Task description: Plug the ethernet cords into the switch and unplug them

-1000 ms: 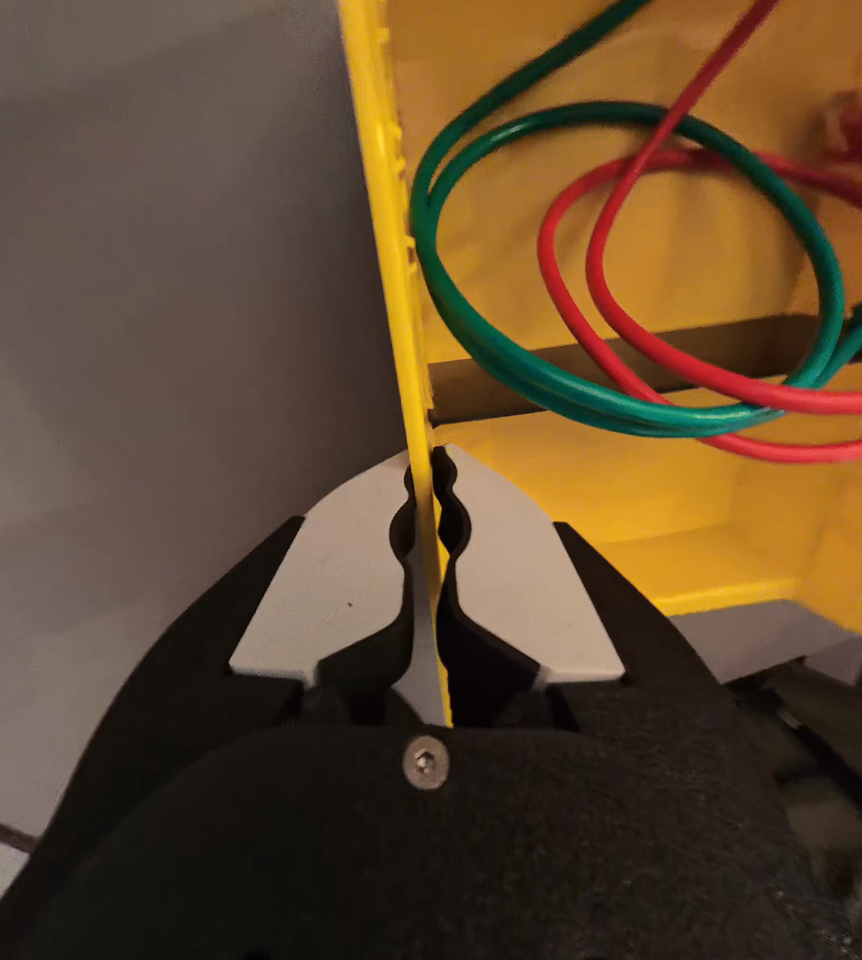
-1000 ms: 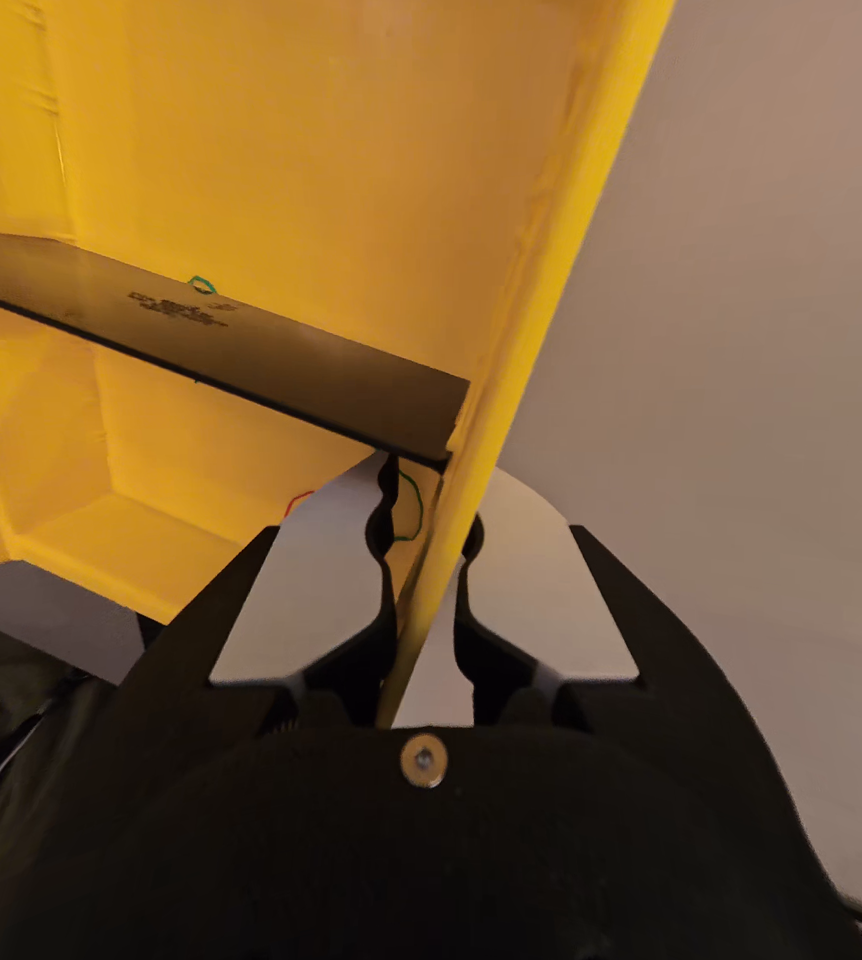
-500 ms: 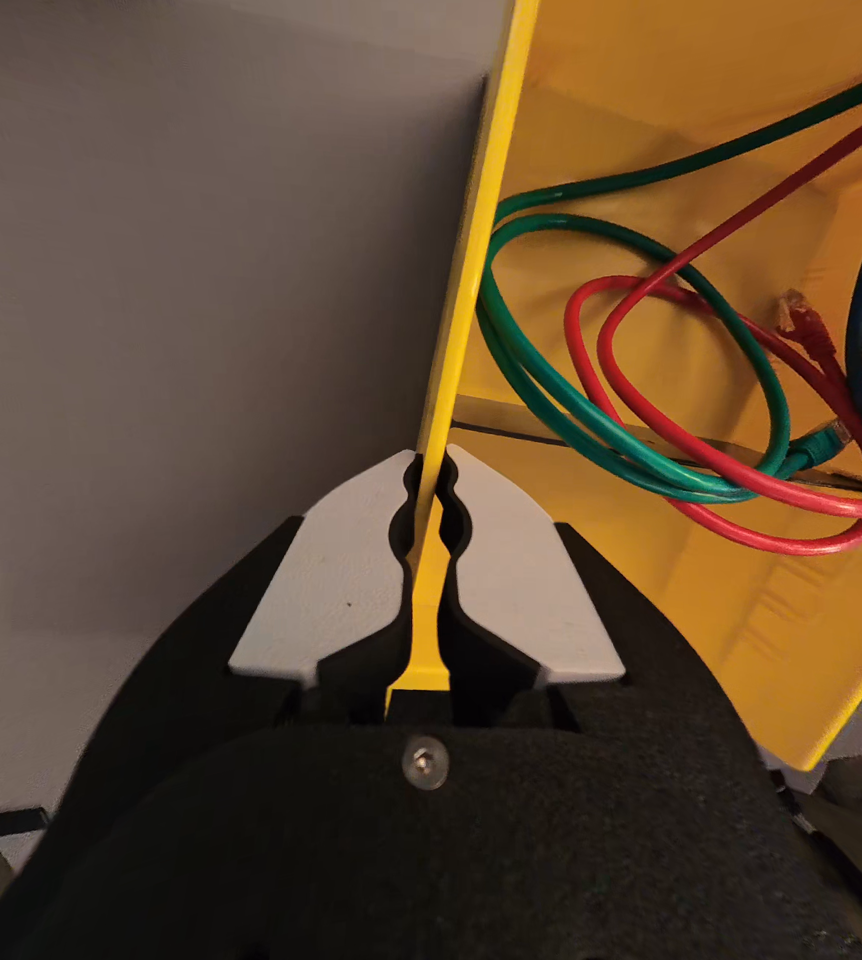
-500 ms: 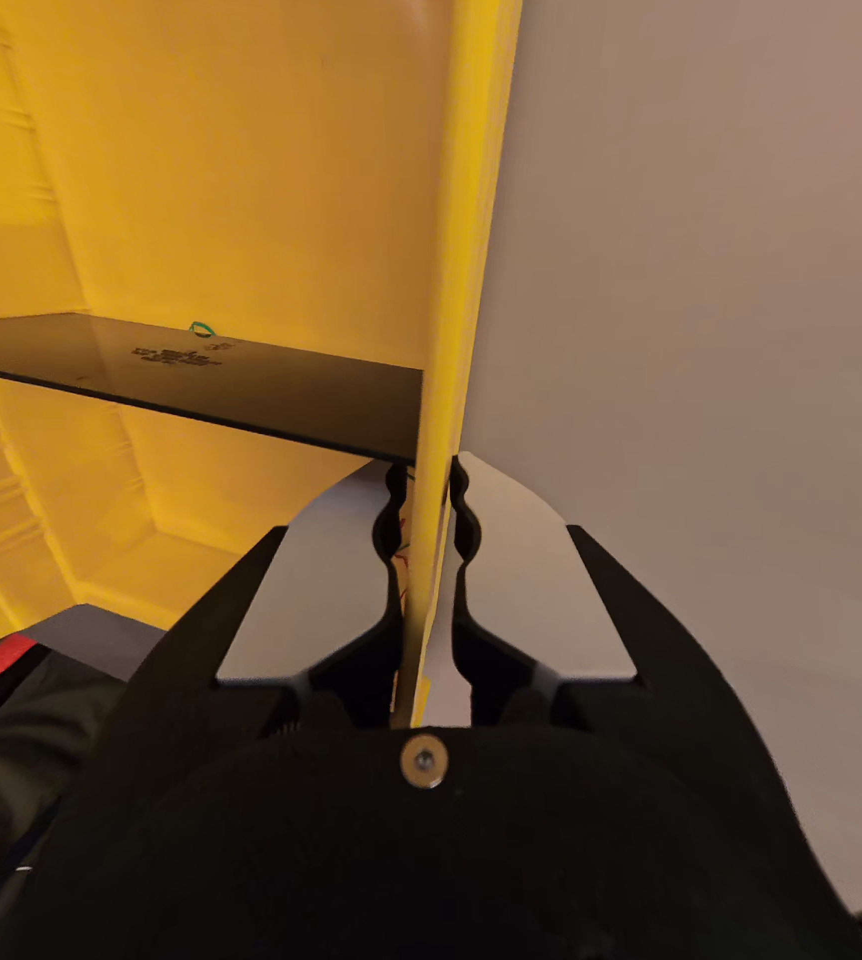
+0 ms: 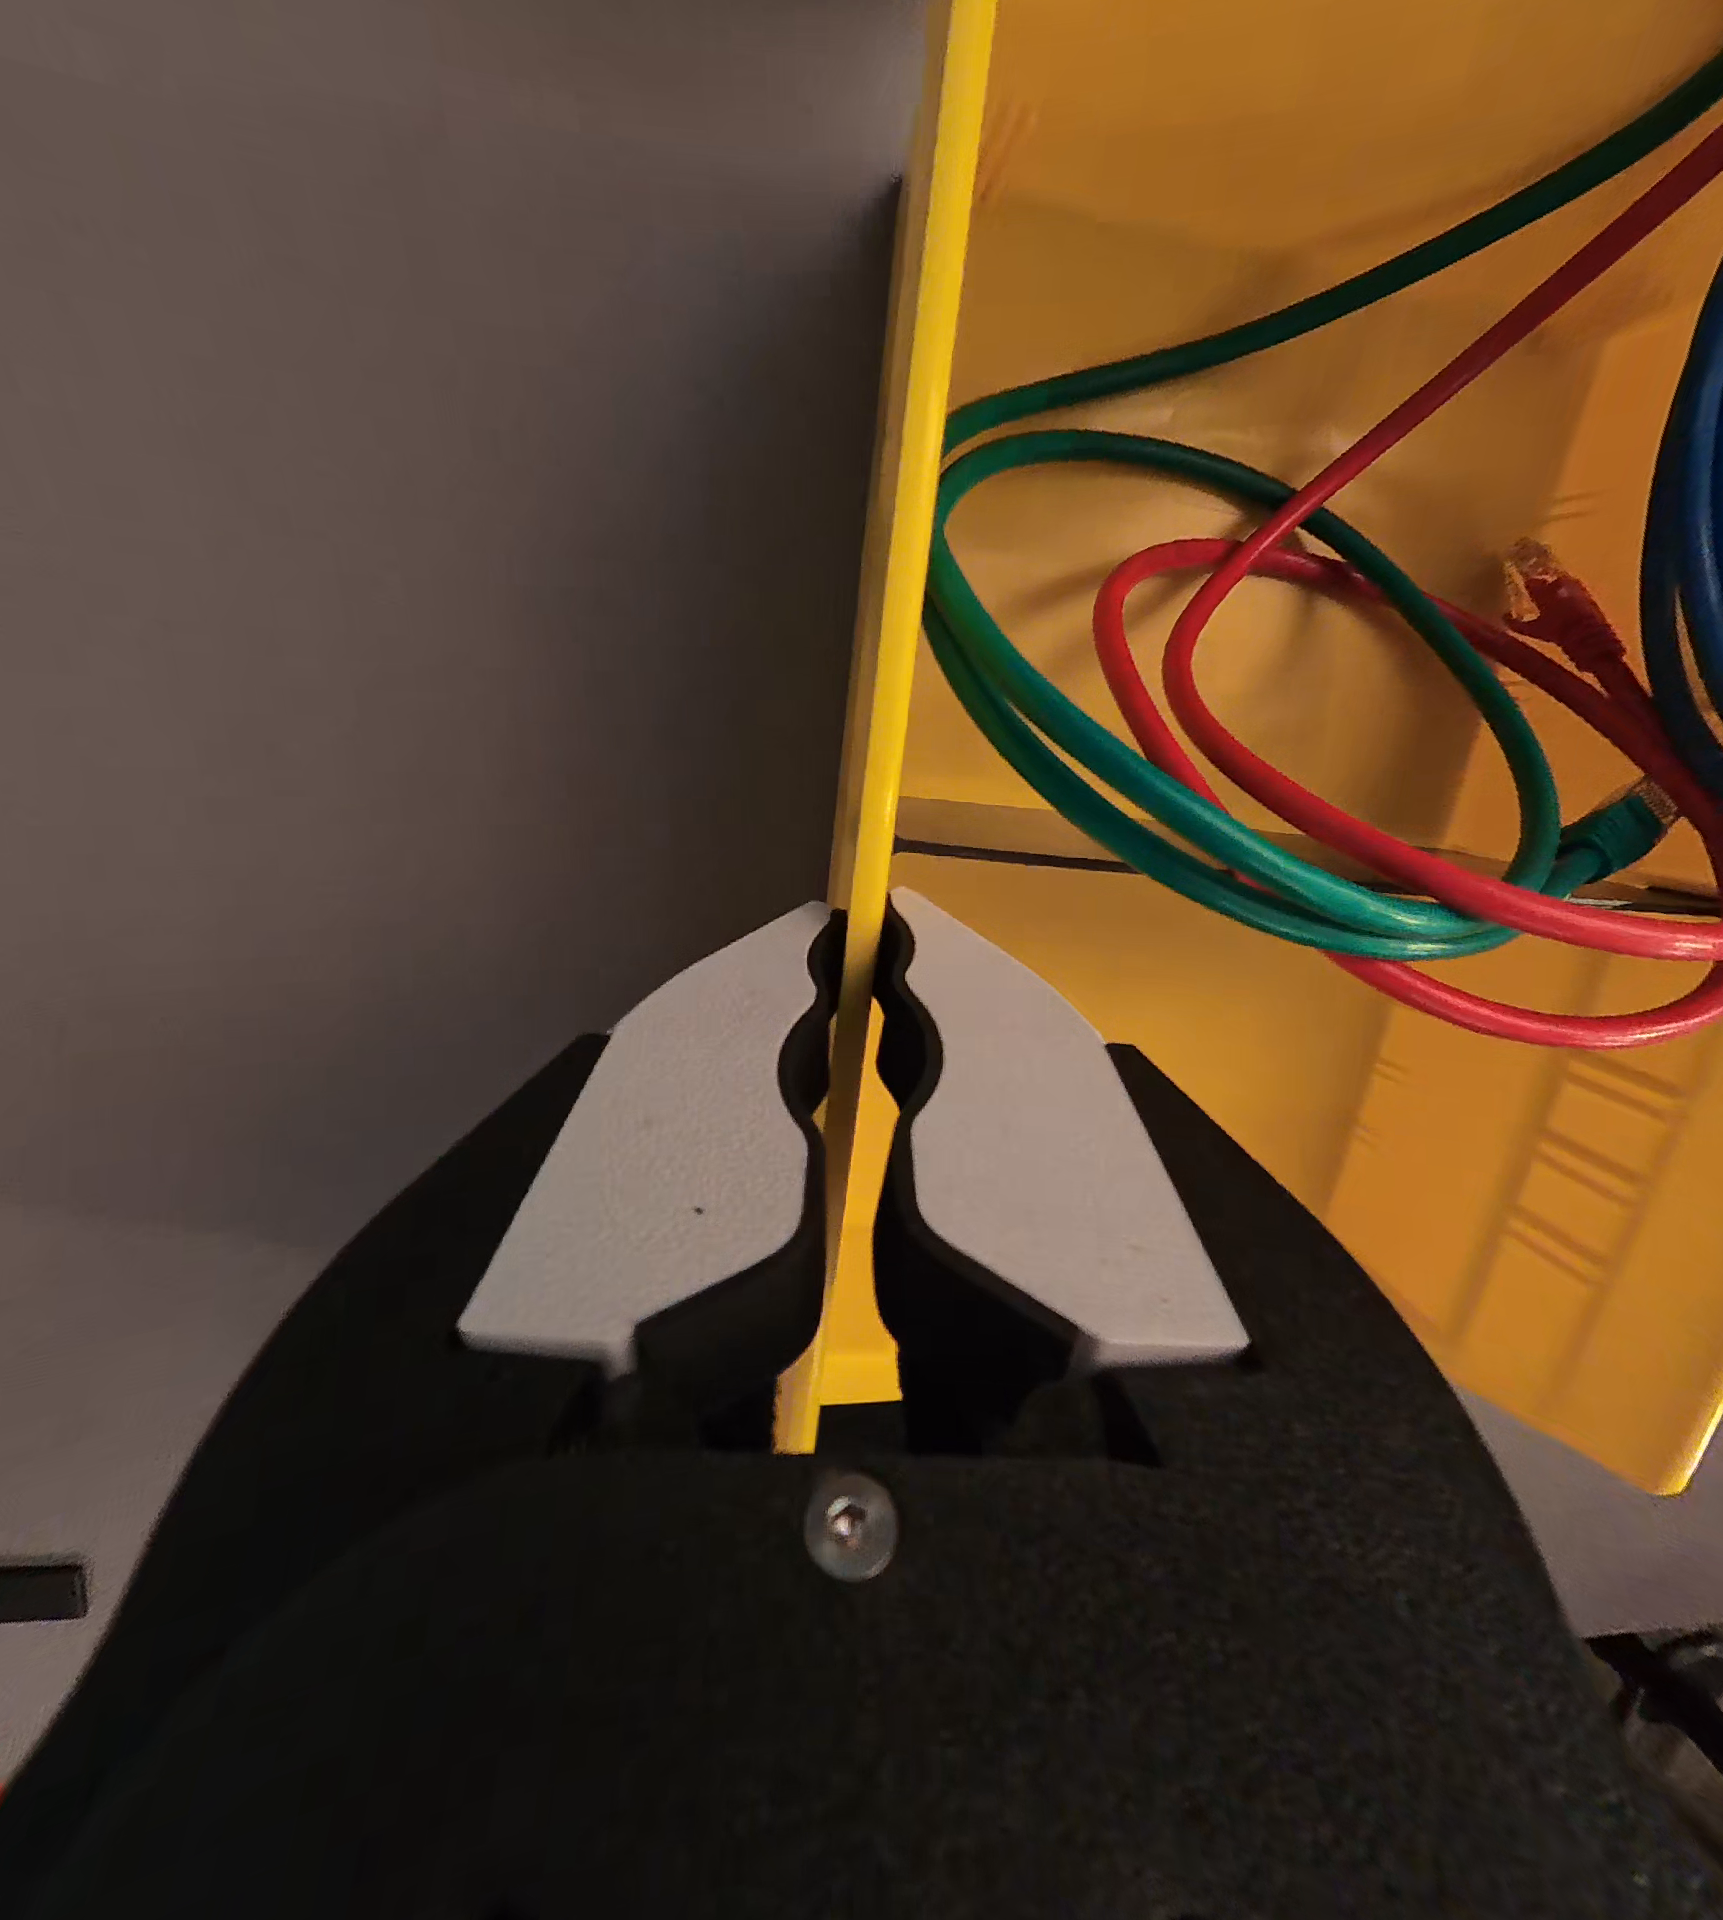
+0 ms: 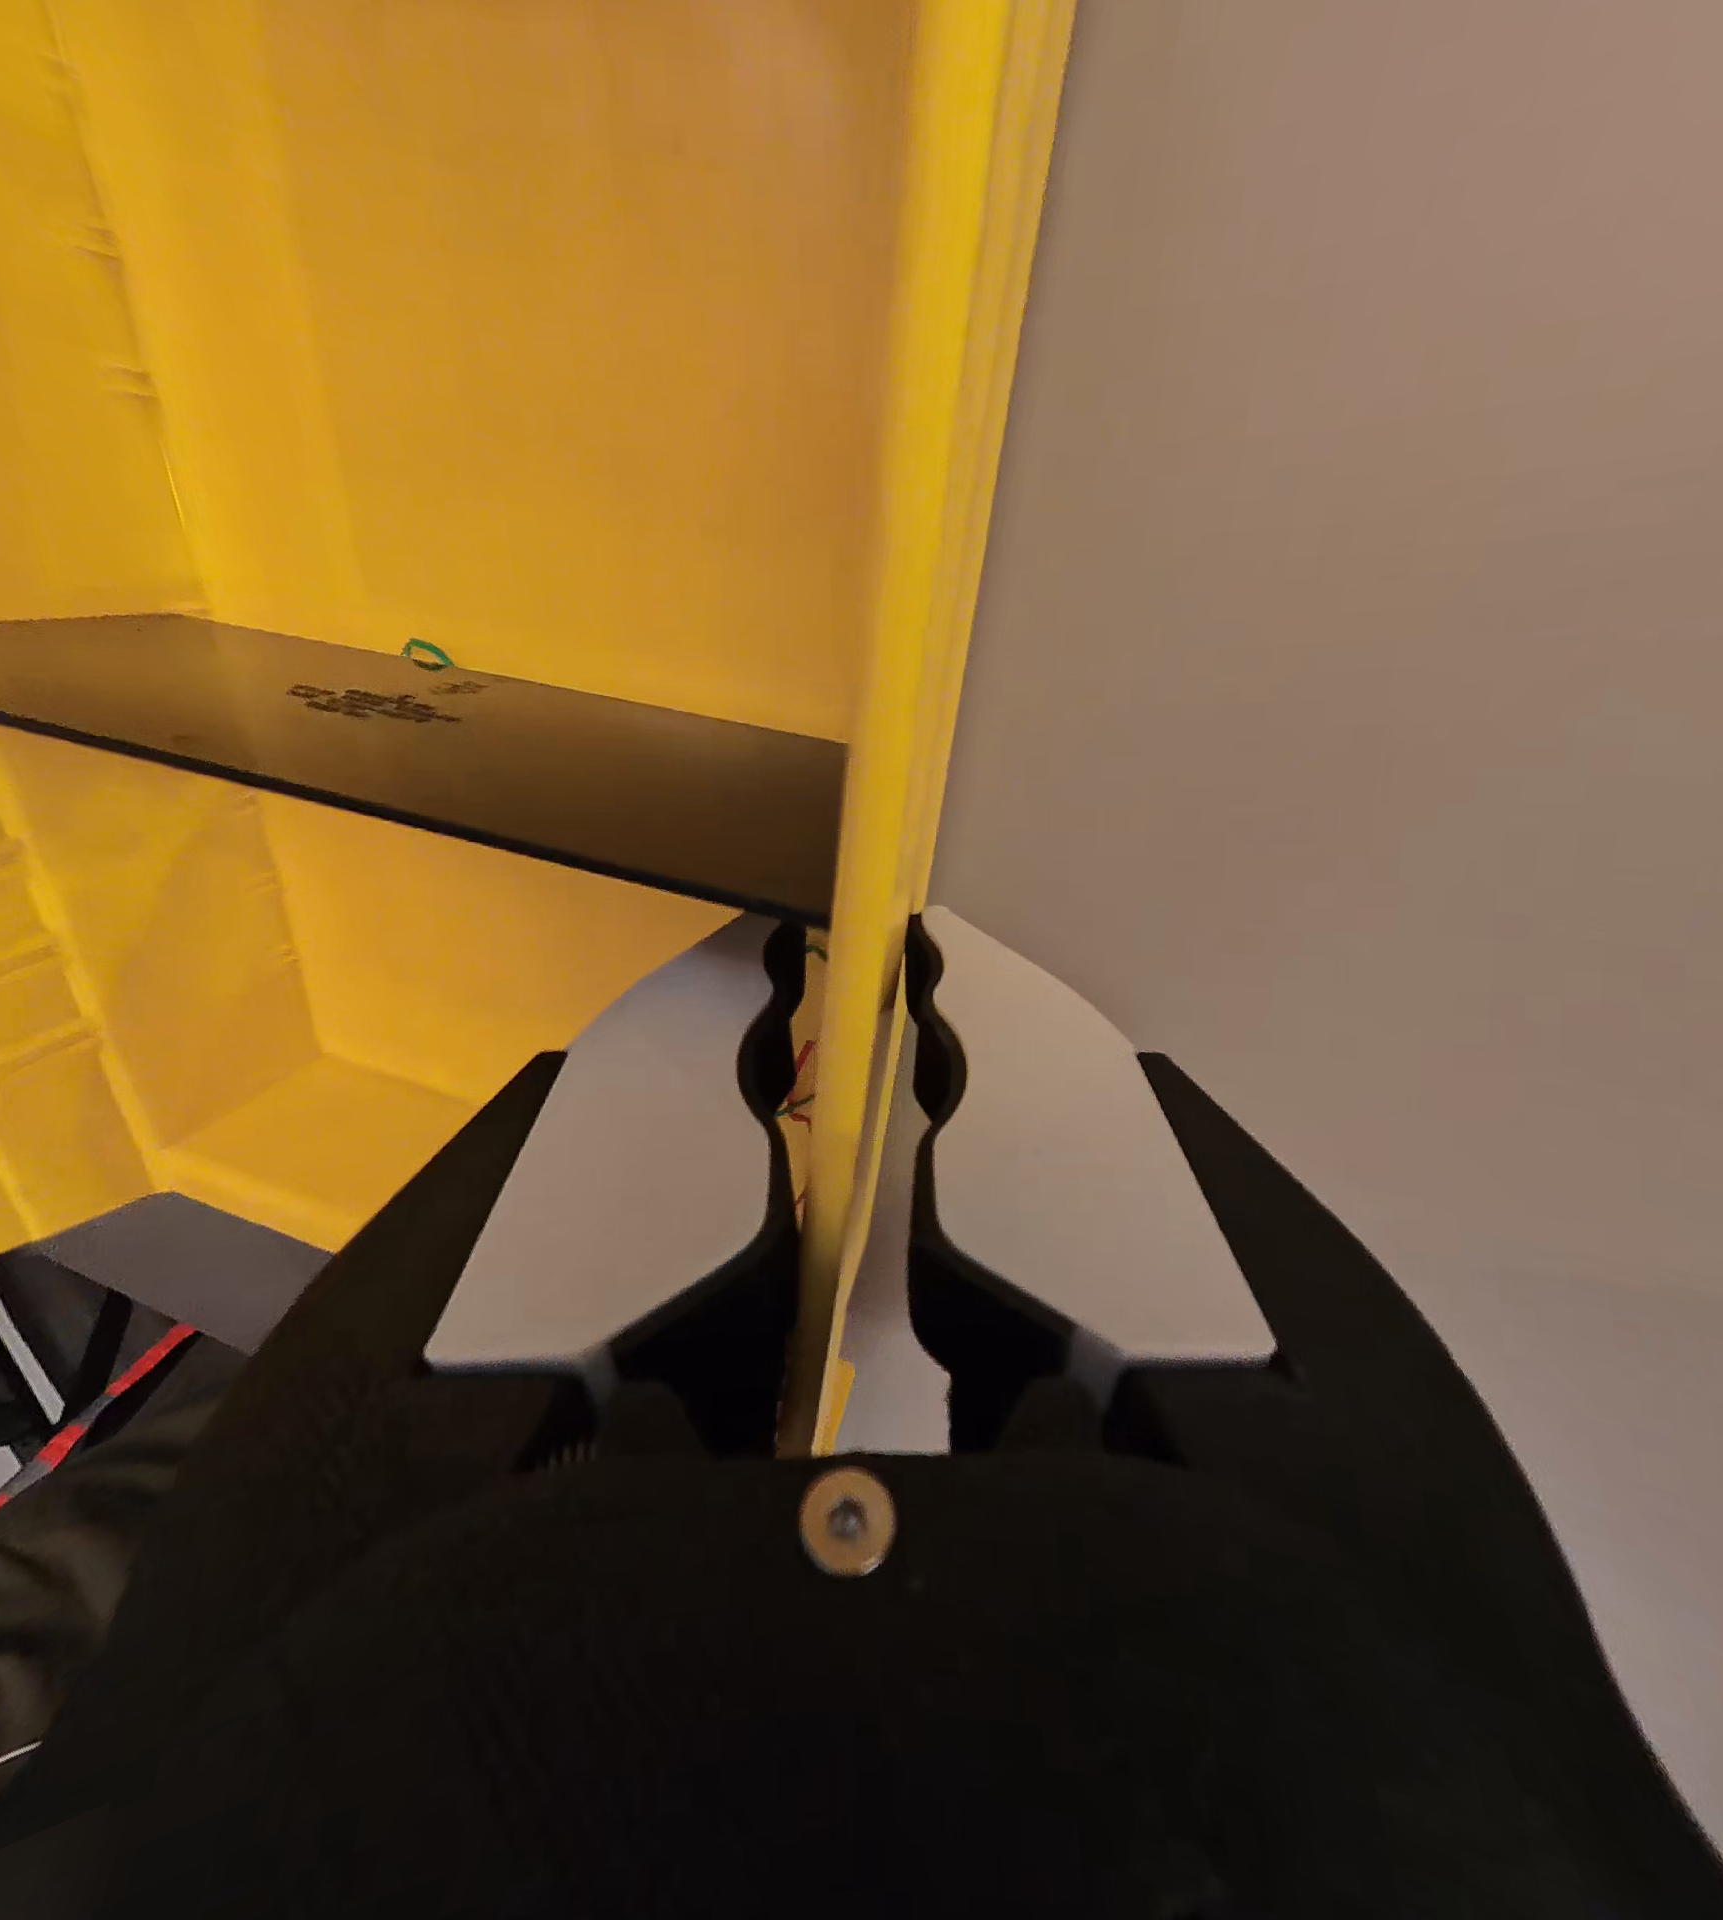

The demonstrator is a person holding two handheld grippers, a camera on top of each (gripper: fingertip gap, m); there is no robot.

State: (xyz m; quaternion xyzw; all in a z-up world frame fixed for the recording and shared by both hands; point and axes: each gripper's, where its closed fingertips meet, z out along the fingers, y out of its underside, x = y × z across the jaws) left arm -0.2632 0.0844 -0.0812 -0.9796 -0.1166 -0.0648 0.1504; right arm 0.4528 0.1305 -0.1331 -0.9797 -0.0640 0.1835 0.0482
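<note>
Grey wall (image 5: 369, 623); yellow bin (image 5: 1200, 1143) now upright.

Green cord (image 5: 1200, 790), red cord (image 5: 1439, 904), blue cord (image 5: 1709, 582): you see all coiled loose | plugs free | black switch (image 6: 524, 758) lies flat in bin.

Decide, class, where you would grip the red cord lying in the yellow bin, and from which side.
Grip the red cord just behind its plug, on the ribbed boot, coming from the bin's open side. The plug end lies free and clear of the green cord. The loops cross one another and would probably drag.
</note>
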